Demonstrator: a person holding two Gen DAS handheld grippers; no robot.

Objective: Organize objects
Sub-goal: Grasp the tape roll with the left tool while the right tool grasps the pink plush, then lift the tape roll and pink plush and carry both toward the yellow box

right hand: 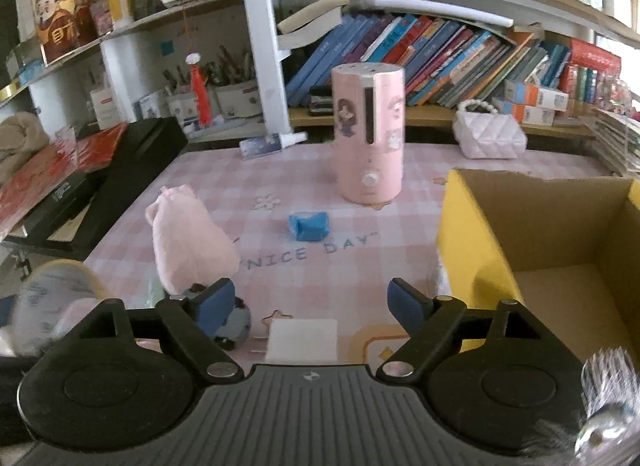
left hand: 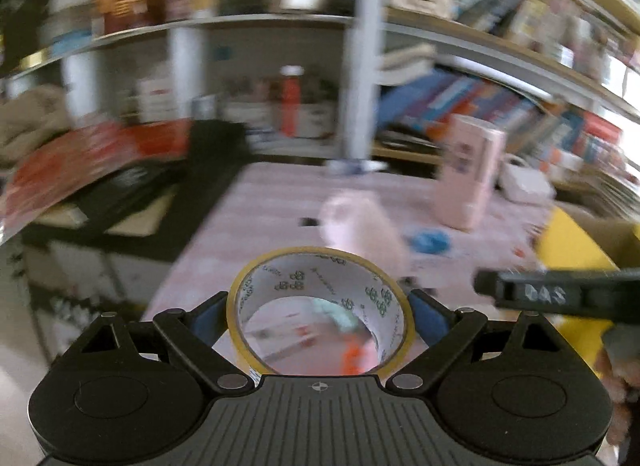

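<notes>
Table [right hand: 360, 234], pink check cloth, read left to right.

1. Left claw [left hand: 320, 314]: clamped on a tape roll [left hand: 320, 302], blue pads pressed to its outer rim on either side. The roll is carried above the table, not resting on it. Its axis, the short one through the core, points forward along the claw and slightly downward; the hole faces the camera. The view is heavily blurred.
2. Pink pouch [right hand: 192, 242]: lying on the cloth, long axis running away from the viewer, gathered neck at the far end.
3. Blue scrap [right hand: 310, 225]: crumpled, mid-table.
4. Pink cylinder [right hand: 370, 133]: upright, well behind the scrap.
5. White plug [right hand: 300, 340]: flat on the cloth, prongs pointing left, just under the right claw.
6. Right claw [right hand: 310, 306]: released, jaws spread, nothing between them.
7. Box [right hand: 472, 225]: yellow outside, open top, at the right edge; judged the likely destination.

Risks, as judgement: the roll is held only on its curved rim, so a quick swing could let it twist or slip out. The two claws are near each other; crossing toward the box could make them collide.
</notes>
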